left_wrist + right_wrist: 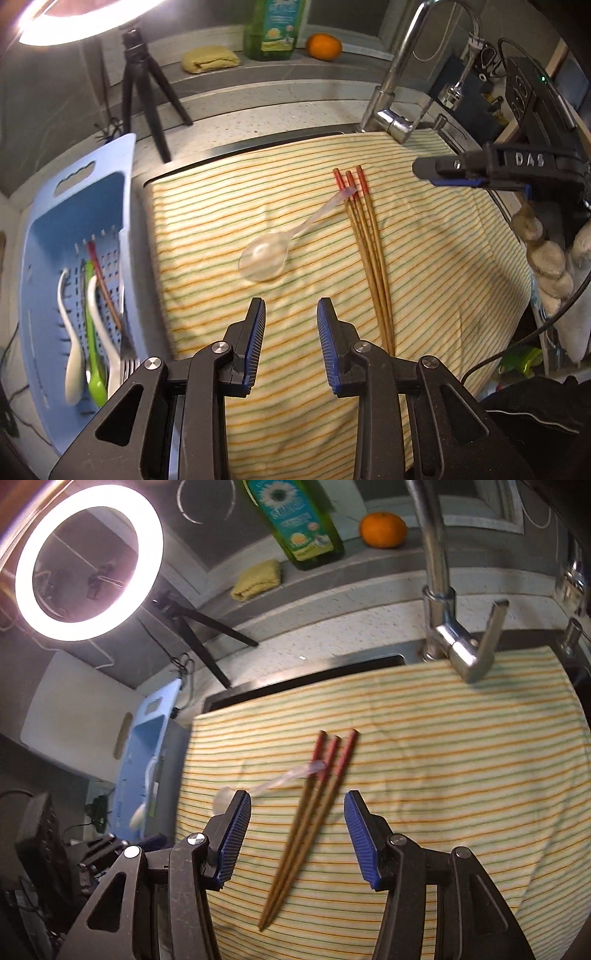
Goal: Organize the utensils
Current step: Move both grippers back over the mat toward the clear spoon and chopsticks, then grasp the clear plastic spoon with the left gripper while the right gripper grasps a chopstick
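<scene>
A: Which step am I on?

B: Clearing the cloth [424,258], I judge; some utensils already lie in the blue basket [44,236]. My left gripper [291,314] hangs parted and empty, the clear spoon [264,256] just ahead of its fingers [255,332].

A: And my right?

B: The right gripper [297,808] is wide apart, holding nothing, with three chopsticks [314,805] between its fingers. Next calls for lowering and closing on them. The spoon handle rests across their red ends.
</scene>
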